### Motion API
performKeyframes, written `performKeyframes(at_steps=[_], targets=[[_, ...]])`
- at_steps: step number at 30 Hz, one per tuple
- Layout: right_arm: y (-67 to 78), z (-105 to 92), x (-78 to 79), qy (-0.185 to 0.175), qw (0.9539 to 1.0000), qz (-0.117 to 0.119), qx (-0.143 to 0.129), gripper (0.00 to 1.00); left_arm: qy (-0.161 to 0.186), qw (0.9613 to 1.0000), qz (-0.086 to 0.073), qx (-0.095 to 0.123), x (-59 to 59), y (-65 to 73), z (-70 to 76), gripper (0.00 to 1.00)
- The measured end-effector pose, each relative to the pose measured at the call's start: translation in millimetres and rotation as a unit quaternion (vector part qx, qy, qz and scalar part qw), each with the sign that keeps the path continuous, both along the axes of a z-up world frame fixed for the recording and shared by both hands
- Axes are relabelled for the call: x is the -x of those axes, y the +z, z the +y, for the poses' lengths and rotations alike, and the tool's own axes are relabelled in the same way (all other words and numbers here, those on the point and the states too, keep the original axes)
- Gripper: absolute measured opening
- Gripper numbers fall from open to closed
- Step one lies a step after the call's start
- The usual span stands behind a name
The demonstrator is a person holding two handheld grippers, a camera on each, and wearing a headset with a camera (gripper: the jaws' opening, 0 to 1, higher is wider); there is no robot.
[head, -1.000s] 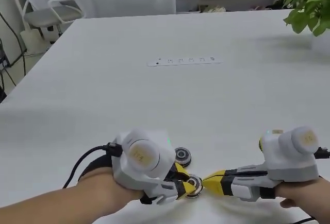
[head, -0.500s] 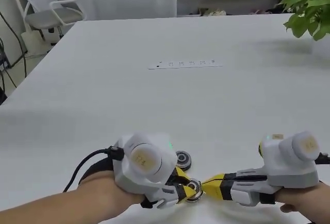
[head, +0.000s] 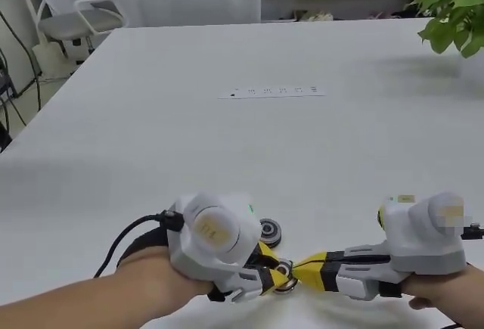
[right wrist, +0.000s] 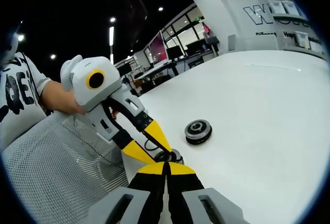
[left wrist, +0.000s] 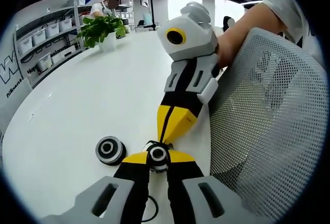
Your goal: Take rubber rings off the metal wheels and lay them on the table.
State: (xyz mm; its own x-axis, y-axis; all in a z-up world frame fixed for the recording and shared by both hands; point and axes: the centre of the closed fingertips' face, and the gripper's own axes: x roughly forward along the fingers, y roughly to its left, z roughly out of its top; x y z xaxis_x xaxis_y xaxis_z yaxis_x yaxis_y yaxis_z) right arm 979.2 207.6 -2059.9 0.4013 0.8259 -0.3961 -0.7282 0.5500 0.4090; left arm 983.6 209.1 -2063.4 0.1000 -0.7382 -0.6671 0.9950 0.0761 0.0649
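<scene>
A small metal wheel hangs just above the white table near its front edge, and my left gripper is shut on it. My right gripper comes in from the right. Its yellow tips are shut on the black rubber ring at the rim of that wheel. In the left gripper view the right gripper reaches down from the top to the wheel. A second wheel, with its black ring on, lies flat just behind.
A built-in socket strip sits mid-table. A potted plant stands at the far right corner. Office chairs stand beyond the far left edge. A grey mesh chair back is close by my side.
Almost nothing has moved. Both grippers stay together at the held wheel, sinking a touch toward the near edge, and the head camera has shifted slightly.
</scene>
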Motion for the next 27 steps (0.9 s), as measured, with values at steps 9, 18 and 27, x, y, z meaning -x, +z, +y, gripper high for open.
performKeyframes(at_steps=[9,18,27], targets=[[1.4,3.0,0.4,0.008,0.9999,-0.010,-0.002,0.00,0.000,1.0000,0.000,0.000,0.2,0.0,-0.2,0.07],[3.0,5.6,1.7,0.014,0.9997,-0.017,-0.005,0.00,0.000,1.0000,0.000,0.000,0.8,0.1,-0.7,0.07],[1.1,5.3,2.4,0.021,0.9996,-0.021,0.001,0.00,0.000,1.0000,-0.001,0.001,1.0,0.6,-0.8,0.07]])
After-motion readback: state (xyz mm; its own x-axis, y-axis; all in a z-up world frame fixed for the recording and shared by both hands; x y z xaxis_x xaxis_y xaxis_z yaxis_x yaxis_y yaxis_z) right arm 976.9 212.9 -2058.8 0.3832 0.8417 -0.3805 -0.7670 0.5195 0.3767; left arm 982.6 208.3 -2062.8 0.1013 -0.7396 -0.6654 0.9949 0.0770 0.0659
